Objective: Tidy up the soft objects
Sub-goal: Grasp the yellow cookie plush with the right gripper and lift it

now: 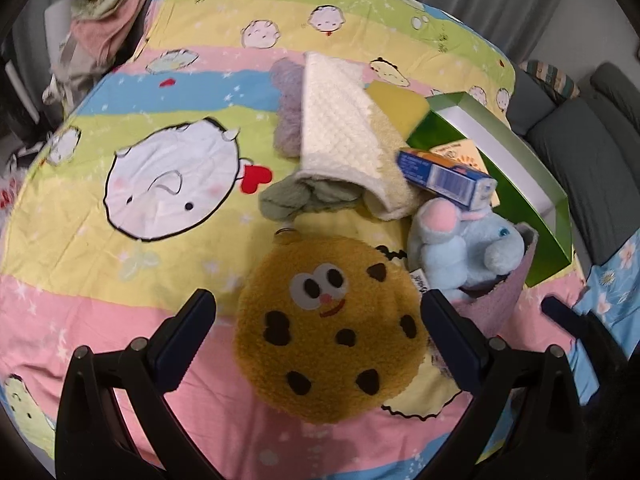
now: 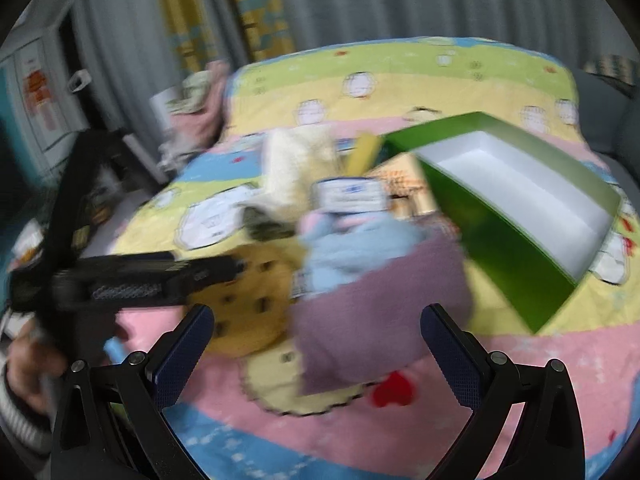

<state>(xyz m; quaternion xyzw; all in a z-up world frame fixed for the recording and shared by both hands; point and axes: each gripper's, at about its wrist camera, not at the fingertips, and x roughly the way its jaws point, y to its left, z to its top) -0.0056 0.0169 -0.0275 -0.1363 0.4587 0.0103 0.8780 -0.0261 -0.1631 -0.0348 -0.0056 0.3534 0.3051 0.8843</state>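
A brown cookie plush [image 1: 328,328] lies on the cartoon bedspread [image 1: 100,260], between the open fingers of my left gripper [image 1: 316,316], which hovers over it empty. Beside it a light-blue elephant plush [image 1: 468,244] rests on a mauve cloth [image 1: 508,284]. Behind lie a cream towel [image 1: 336,132], a grey-green cloth [image 1: 296,196], a purple cloth [image 1: 288,108] and a yellow sponge [image 1: 396,100]. My right gripper [image 2: 316,328] is open and empty, just in front of the mauve cloth [image 2: 376,316] and the elephant [image 2: 352,248]. The cookie plush [image 2: 248,304] lies to its left. The right wrist view is blurred.
A green box with a white inside [image 1: 508,148] stands open at the right and also shows in the right wrist view [image 2: 516,200]. A blue and orange carton [image 1: 448,176] lies on the elephant's head. A heap of towels [image 1: 108,12] sits beyond the bed's far left corner.
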